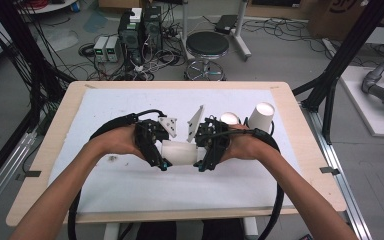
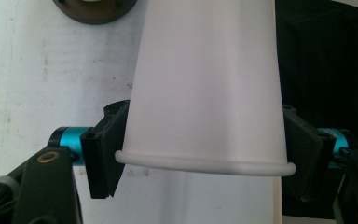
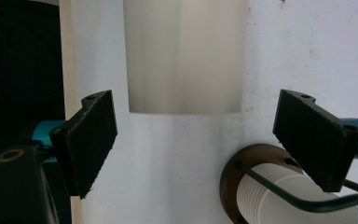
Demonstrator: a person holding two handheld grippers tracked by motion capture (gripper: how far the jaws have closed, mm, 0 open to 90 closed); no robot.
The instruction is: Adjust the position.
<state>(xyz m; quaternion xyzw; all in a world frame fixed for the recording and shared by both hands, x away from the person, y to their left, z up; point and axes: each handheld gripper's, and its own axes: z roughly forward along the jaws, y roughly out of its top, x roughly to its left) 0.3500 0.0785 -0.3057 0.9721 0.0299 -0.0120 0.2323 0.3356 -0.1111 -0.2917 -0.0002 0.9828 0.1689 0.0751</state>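
A white paper cup [image 1: 180,152] lies on its side in the air between my two grippers, over the middle of the white sheet. My left gripper [image 1: 164,152] is shut on it just behind the rolled rim. In the left gripper view the cup [image 2: 205,84] runs away from the camera, and the black pads [image 2: 105,149] press on both its sides at the left gripper [image 2: 205,158]. My right gripper [image 1: 200,150] faces the cup's narrow end. In the right gripper view that cup [image 3: 184,56] ends just beyond the jaw tips, and the right gripper [image 3: 196,140] stands open with nothing between its pads.
A second white cup [image 1: 261,116] stands upside down at the back right, with a small white object [image 1: 230,118] to its left. A brown-ringed white threaded piece [image 3: 261,191] lies under the right jaw. The wooden table edge [image 1: 40,165] frames the white sheet. A stool [image 1: 207,47] stands beyond the table.
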